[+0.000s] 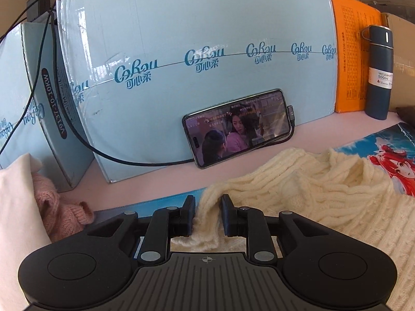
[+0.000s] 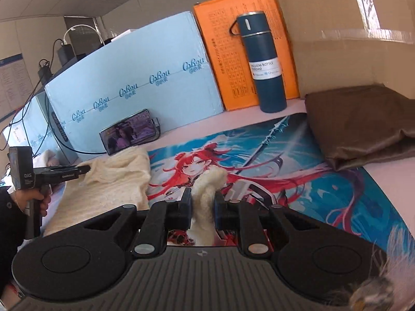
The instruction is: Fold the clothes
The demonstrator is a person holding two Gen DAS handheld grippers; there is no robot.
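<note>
A: Grippers?
B: Left gripper pinches a cream cable-knit sweater edge; right gripper clamps another bunch of it.
A: Sweater where?
B: Spread on the anime desk mat on the table, near the propped phone.

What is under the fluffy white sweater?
The cream sweater lies on a colourful mat with a red-haired cartoon girl. The mat's part beneath the sweater is hidden, so anything else there can't be seen.
</note>
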